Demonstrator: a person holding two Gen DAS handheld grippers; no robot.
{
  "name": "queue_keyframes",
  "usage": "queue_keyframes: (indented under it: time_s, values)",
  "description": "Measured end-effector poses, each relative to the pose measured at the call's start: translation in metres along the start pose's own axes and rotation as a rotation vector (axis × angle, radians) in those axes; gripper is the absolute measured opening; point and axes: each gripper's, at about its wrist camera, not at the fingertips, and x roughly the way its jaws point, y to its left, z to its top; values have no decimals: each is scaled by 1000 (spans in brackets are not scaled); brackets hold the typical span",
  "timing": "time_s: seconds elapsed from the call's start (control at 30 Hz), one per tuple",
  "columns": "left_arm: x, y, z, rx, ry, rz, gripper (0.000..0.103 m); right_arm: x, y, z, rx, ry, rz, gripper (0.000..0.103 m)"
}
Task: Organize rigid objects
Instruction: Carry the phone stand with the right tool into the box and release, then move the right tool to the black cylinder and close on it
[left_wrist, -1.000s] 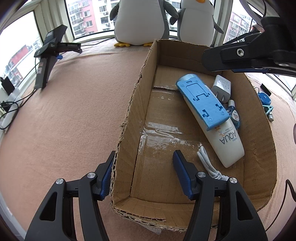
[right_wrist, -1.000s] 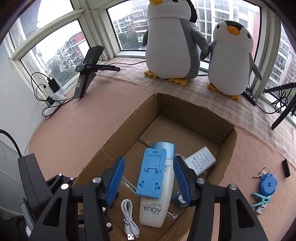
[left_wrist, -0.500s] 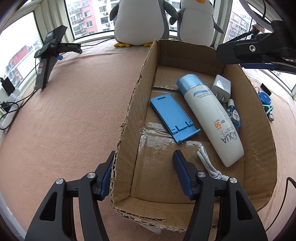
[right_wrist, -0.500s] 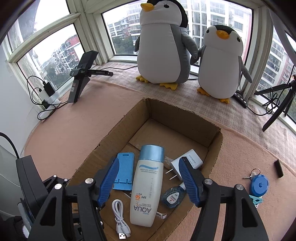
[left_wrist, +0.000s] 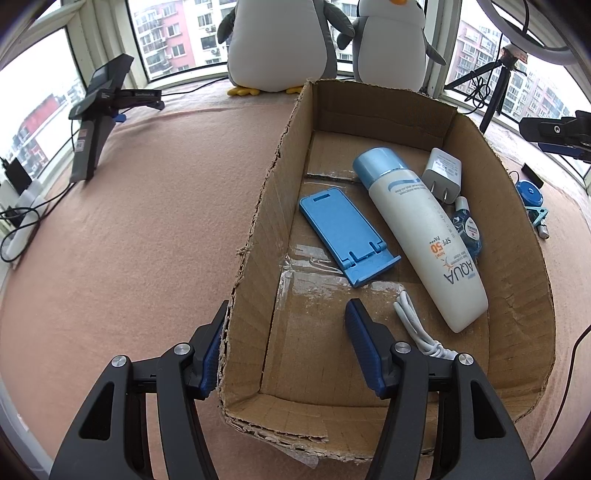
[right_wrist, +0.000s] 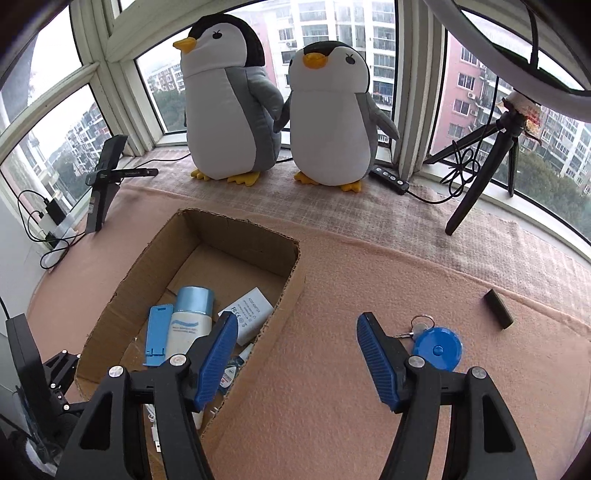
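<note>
An open cardboard box (left_wrist: 258, 206) holds a blue phone stand (left_wrist: 343, 229), a white AQUA bottle (left_wrist: 417, 229), a white charger (left_wrist: 441, 173), a small blue bottle (left_wrist: 467, 232) and a white cable (left_wrist: 413, 325). My left gripper (left_wrist: 284, 339) straddles the box's near left wall with its jaws wide apart; the left pad touches the torn edge and the right pad hangs inside. My right gripper (right_wrist: 297, 350) is open and empty over the pink cloth, right of the box (right_wrist: 291, 280). A blue round tape measure (right_wrist: 437, 349) with keys lies just beyond its right finger.
Two plush penguins (right_wrist: 229, 110) stand at the window behind the box. A black tripod (right_wrist: 480, 177) is at the back right and a black stand (left_wrist: 99, 122) at the back left. A small black block (right_wrist: 498, 308) and a teal clip (left_wrist: 537, 216) lie on the cloth.
The blue phone stand went from on top of the bottle to the box floor beside it. My right gripper swung right, out of the box and over the cloth. The left gripper stayed put.
</note>
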Motion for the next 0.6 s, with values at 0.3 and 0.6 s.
queue_keyframes:
  time_s: [0.3,0.6]
  values:
    - [-1,-3,-2,9,-3,12,61,-7,-81,1,76,-11,-128,63]
    - [-1,-3,-4,16,-4,17,61,15,-148,0,121,19,-223,63]
